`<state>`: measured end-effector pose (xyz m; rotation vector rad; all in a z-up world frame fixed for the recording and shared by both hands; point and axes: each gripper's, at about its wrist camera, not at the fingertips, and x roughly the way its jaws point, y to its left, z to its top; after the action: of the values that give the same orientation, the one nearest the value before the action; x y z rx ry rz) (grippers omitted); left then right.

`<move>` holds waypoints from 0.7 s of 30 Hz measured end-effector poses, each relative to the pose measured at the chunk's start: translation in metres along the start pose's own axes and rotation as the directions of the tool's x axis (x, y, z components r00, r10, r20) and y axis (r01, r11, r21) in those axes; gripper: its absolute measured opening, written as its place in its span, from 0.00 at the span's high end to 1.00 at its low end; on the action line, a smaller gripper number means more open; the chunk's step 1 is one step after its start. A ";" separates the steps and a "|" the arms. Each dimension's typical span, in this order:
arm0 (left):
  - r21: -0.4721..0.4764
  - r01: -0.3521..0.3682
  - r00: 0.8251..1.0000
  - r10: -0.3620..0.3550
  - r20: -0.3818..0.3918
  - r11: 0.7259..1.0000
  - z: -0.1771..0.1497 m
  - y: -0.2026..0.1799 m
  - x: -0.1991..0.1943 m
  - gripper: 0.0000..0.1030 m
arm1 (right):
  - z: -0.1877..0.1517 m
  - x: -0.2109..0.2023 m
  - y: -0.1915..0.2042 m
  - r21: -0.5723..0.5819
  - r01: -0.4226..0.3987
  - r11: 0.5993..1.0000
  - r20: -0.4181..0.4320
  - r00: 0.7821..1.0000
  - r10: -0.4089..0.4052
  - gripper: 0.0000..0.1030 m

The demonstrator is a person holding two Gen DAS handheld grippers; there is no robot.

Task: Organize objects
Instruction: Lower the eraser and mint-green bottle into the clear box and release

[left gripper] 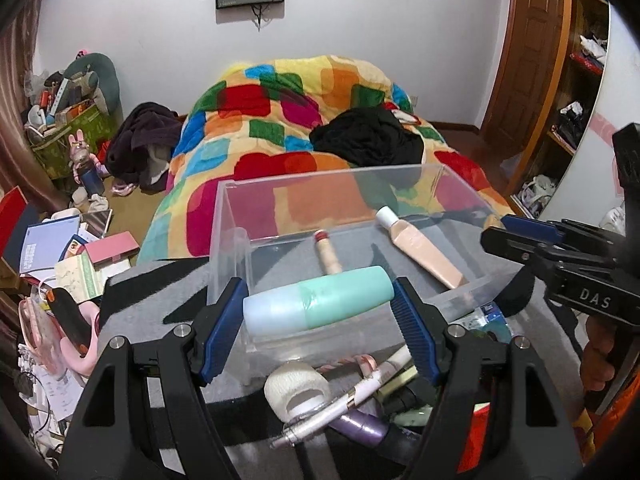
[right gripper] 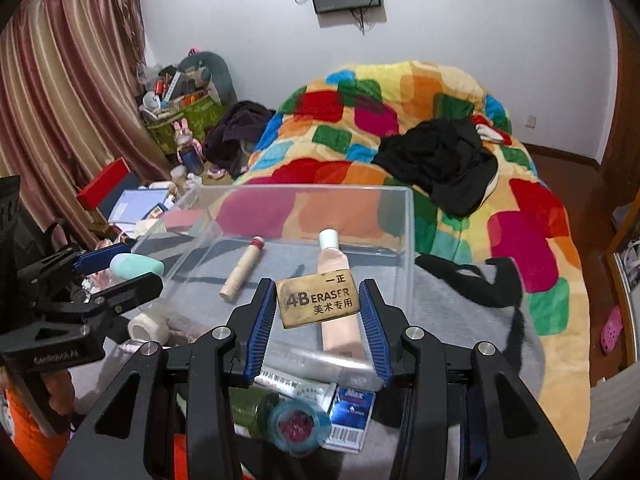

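Observation:
A clear plastic box (left gripper: 228, 216) (right gripper: 404, 216) stands on a grey mat. Inside lie a beige tube with a red cap (left gripper: 330, 254) (right gripper: 240, 270) and a peach bottle with a white cap (left gripper: 424, 250) (right gripper: 340, 324). My left gripper (left gripper: 320, 306) is shut on a mint-green bottle (left gripper: 320, 300) (right gripper: 136, 266), held crosswise over the box's near wall. My right gripper (right gripper: 318, 306) is shut on a tan 4B eraser (right gripper: 316, 300), held above the box's near part. The right gripper also shows at the right edge of the left wrist view (left gripper: 520, 236).
Loose cosmetics, a white tape roll (left gripper: 296, 390) and a purple tube lie on the mat before the box. A green jar (right gripper: 256, 408), a round blue lid (right gripper: 298, 426) and a blue packet (right gripper: 352, 410) lie nearby. A bed with a colourful quilt (left gripper: 304, 120) stands behind. Clutter covers the floor at left.

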<state>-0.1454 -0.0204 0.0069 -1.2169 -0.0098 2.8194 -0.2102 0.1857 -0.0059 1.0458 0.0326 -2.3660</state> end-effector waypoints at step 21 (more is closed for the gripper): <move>-0.024 0.040 0.997 -0.042 -0.058 0.999 0.004 0.004 0.024 0.27 | 0.003 0.038 0.015 -0.048 0.011 0.999 -0.123 0.992 -0.017 0.59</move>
<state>-0.1643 -0.0226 -0.0078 -1.2876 -0.0637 2.7554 -0.2260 0.1547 -0.0271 1.1715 0.1413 -2.2981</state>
